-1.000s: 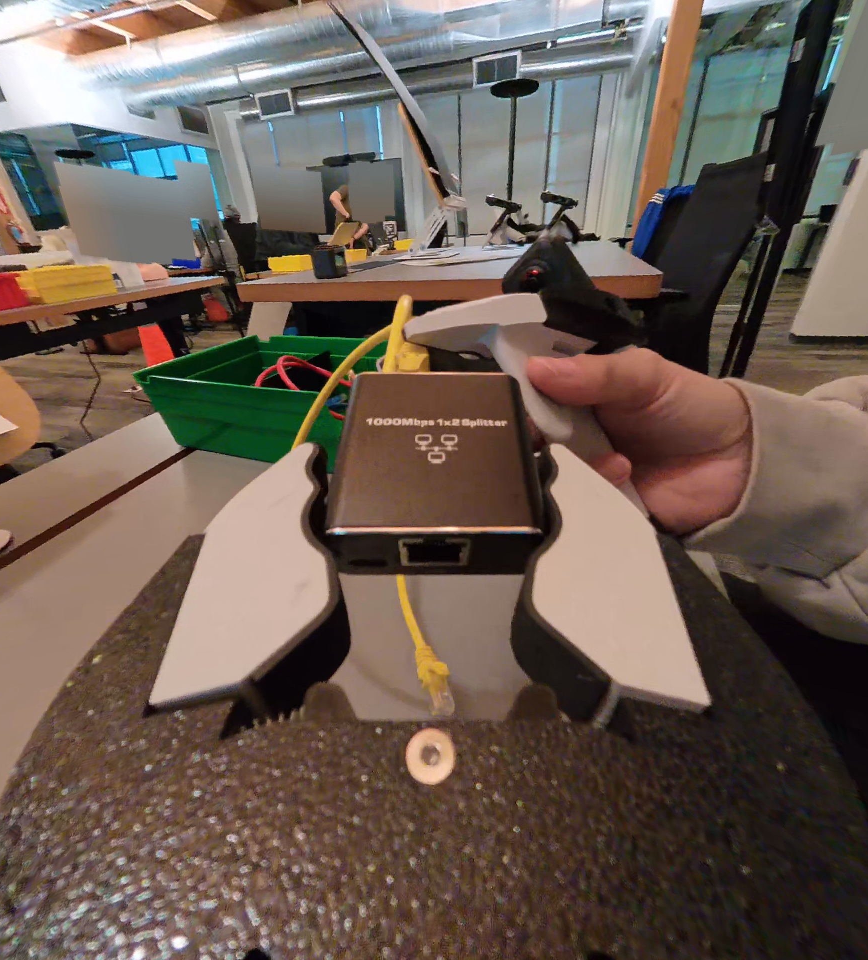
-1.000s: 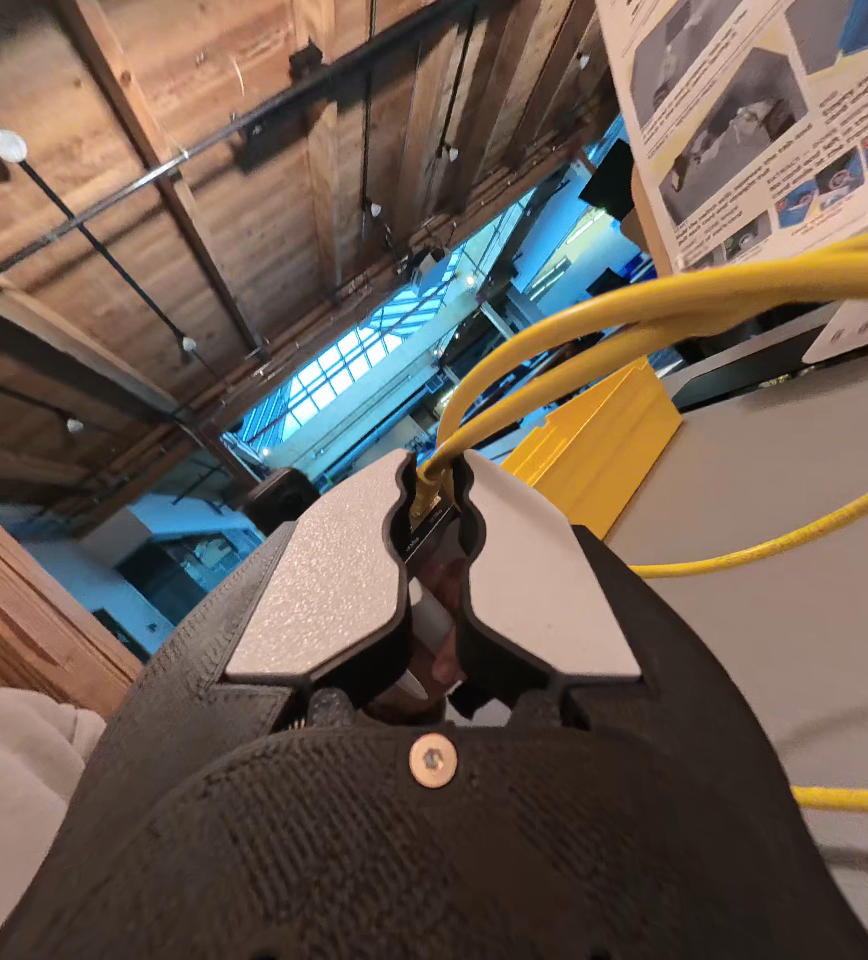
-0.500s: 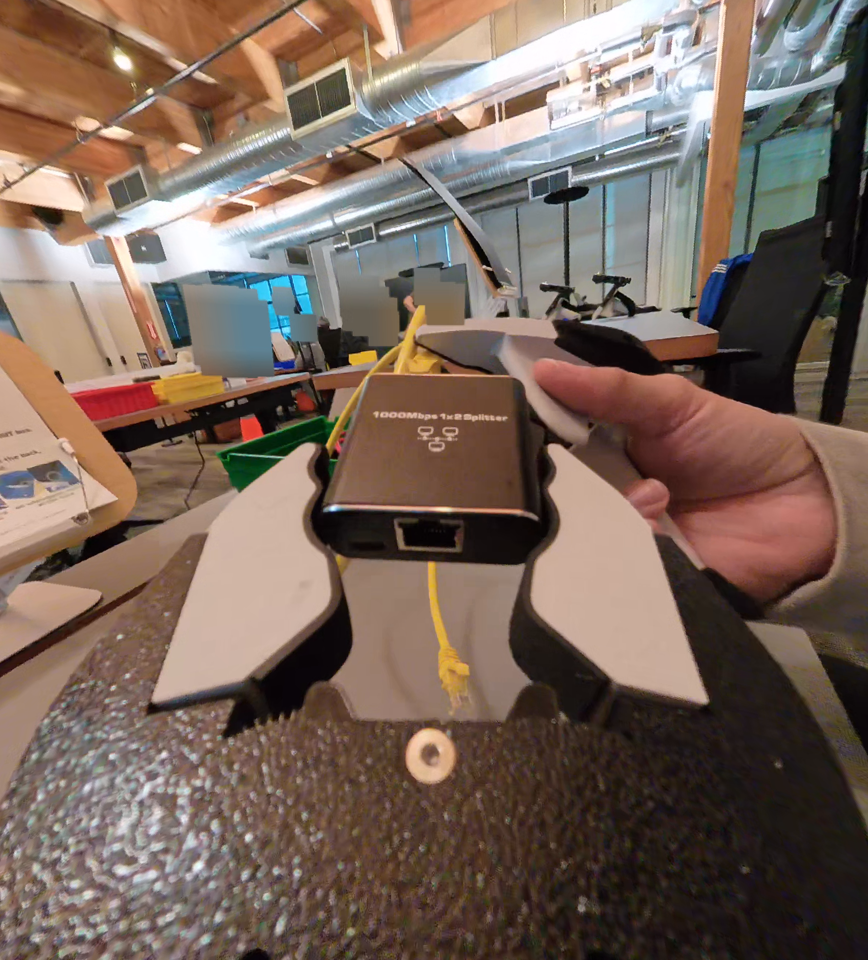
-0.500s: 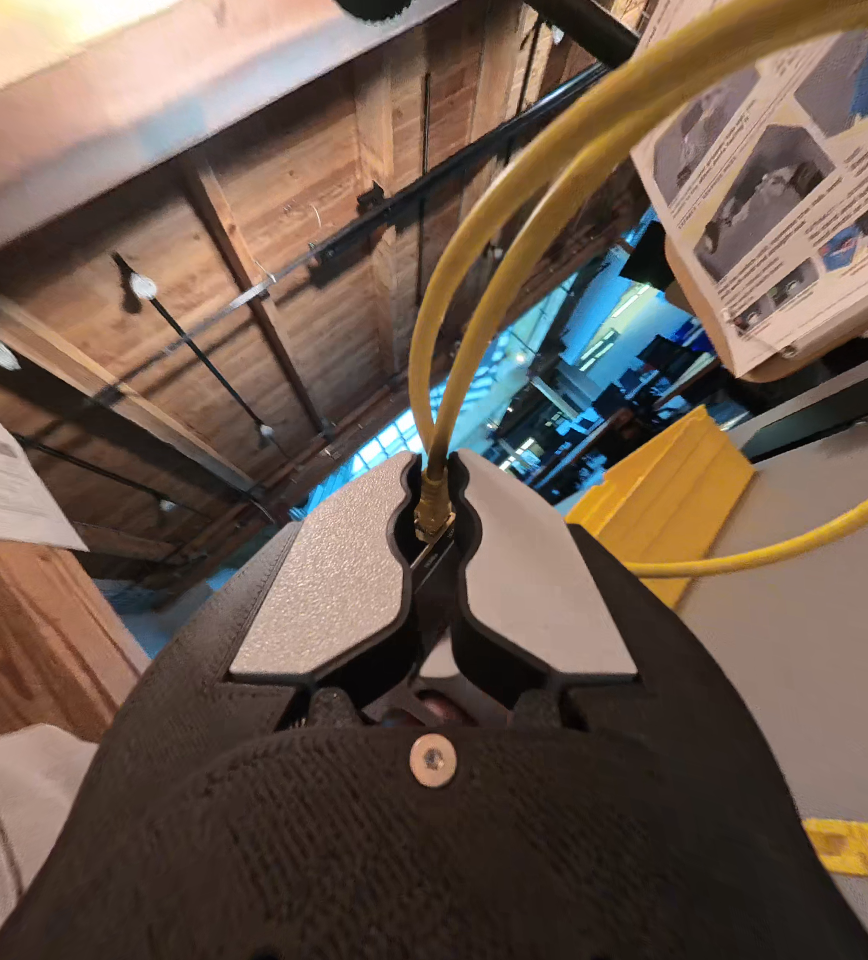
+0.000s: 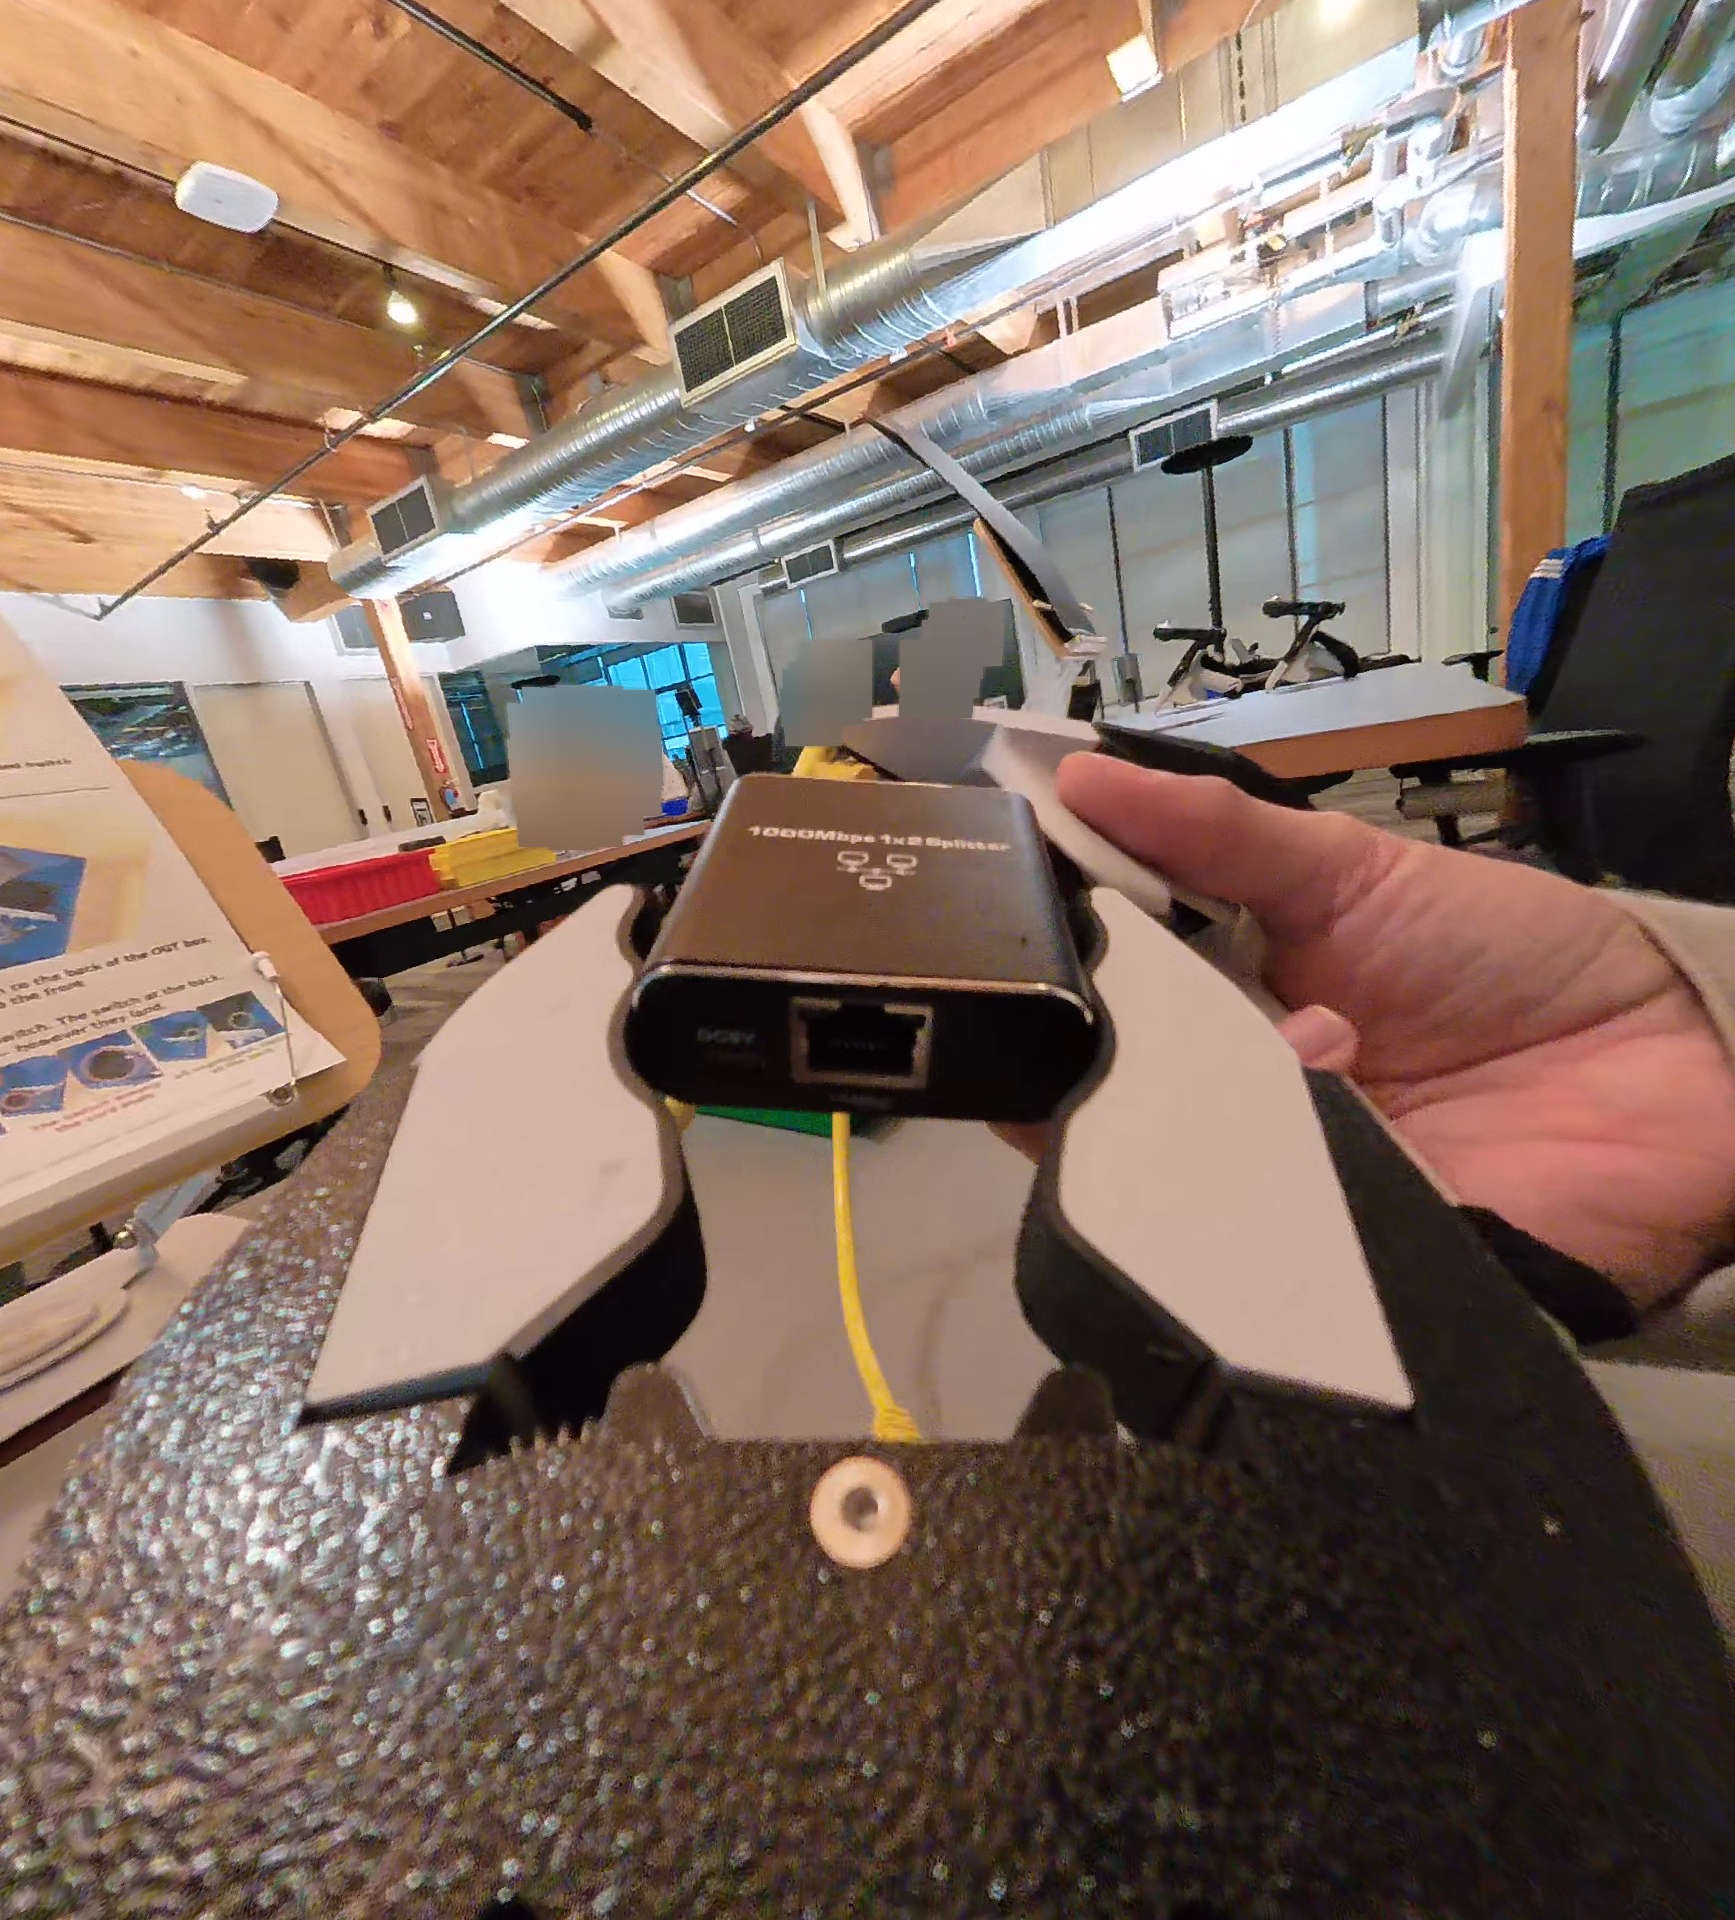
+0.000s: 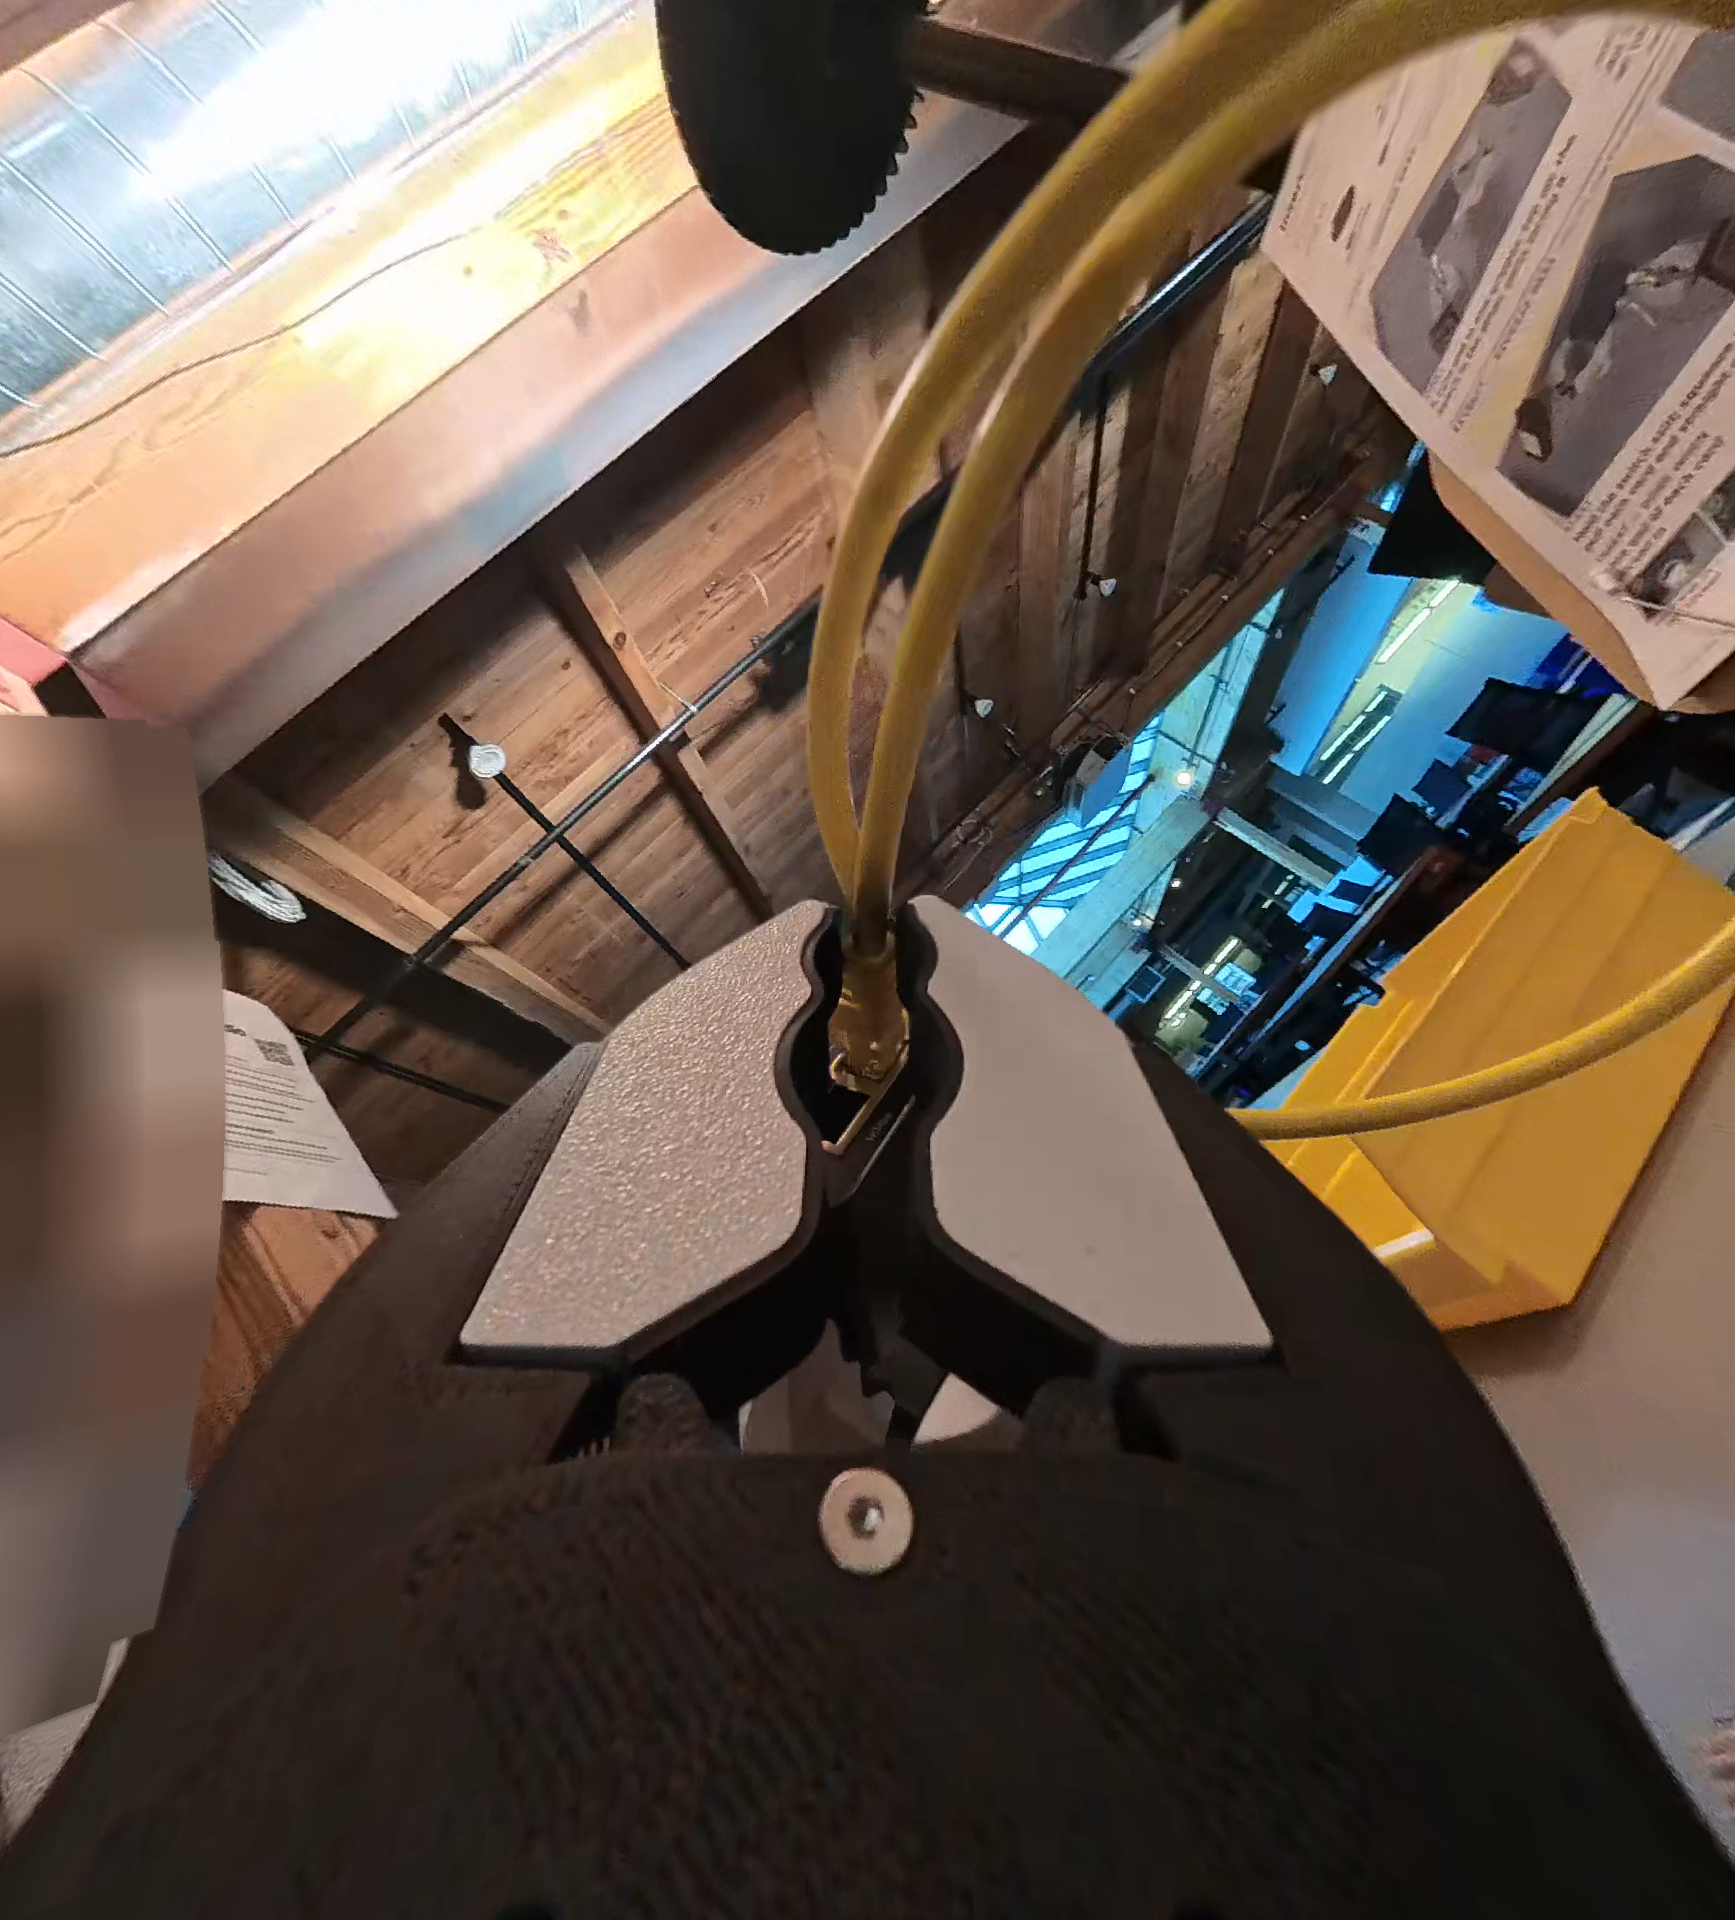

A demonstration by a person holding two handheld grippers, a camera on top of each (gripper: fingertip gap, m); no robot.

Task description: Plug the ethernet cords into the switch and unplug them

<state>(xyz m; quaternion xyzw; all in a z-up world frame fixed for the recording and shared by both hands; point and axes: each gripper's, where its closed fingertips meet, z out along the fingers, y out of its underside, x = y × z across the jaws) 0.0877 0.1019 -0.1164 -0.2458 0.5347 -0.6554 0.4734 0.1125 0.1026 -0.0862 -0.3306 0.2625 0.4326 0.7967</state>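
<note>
Workshop with timber ceiling; grey table (image 5: 811,1247). Yellow bin (image 6: 1497,1091) right of the right gripper, contents not visible. Left gripper (image 5: 863,997) clamps the black switch (image 5: 868,935) by its sides, near port vacant. Right gripper (image 6: 868,1029), narrow, pinches a yellow ethernet cord (image 6: 868,997) plug at the switch's far end.

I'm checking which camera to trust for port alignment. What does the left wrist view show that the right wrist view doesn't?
Left only: the switch's empty front port, the left gripper shut on the switch, a loose yellow plug below it, a hand.
Right only: the plug clamped in the right gripper, two yellow cords arching away, a yellow bin.
Both: the switch, yellow cords, the instruction sheet.
</note>
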